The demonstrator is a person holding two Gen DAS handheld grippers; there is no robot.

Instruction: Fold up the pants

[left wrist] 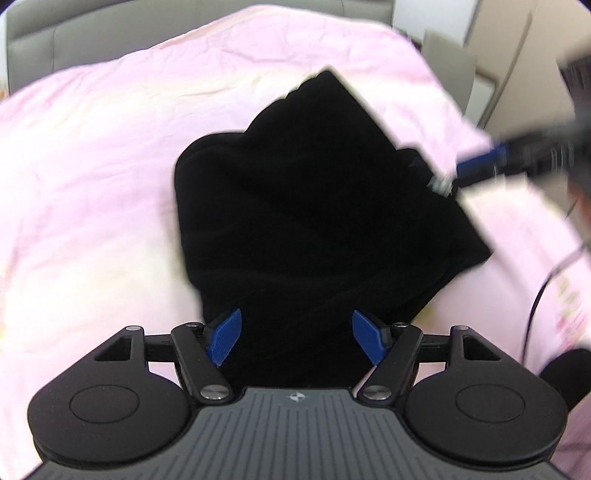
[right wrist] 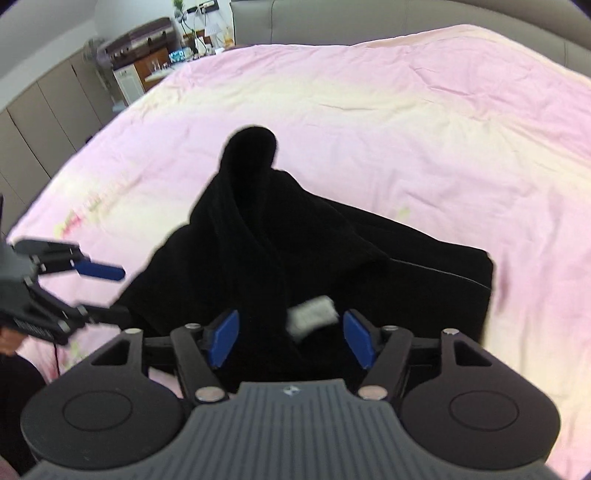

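Both the left gripper [left wrist: 295,338] and the right gripper [right wrist: 291,338] have their blue fingers spread wide apart, gripping nothing, above the bunched black pants [left wrist: 295,206] lying on the pink bedspread [left wrist: 92,166].

A home bedroom. A bed [right wrist: 406,122] covered by a wrinkled pink quilt fills both views, with a grey padded headboard [right wrist: 369,18] along its far edge. Beyond the bed's far left corner, the right wrist view shows flat-fronted grey wardrobe doors [right wrist: 48,122], a standing fan [right wrist: 96,55], and a cluttered dresser [right wrist: 147,55] bearing small household items and a plant [right wrist: 180,7].
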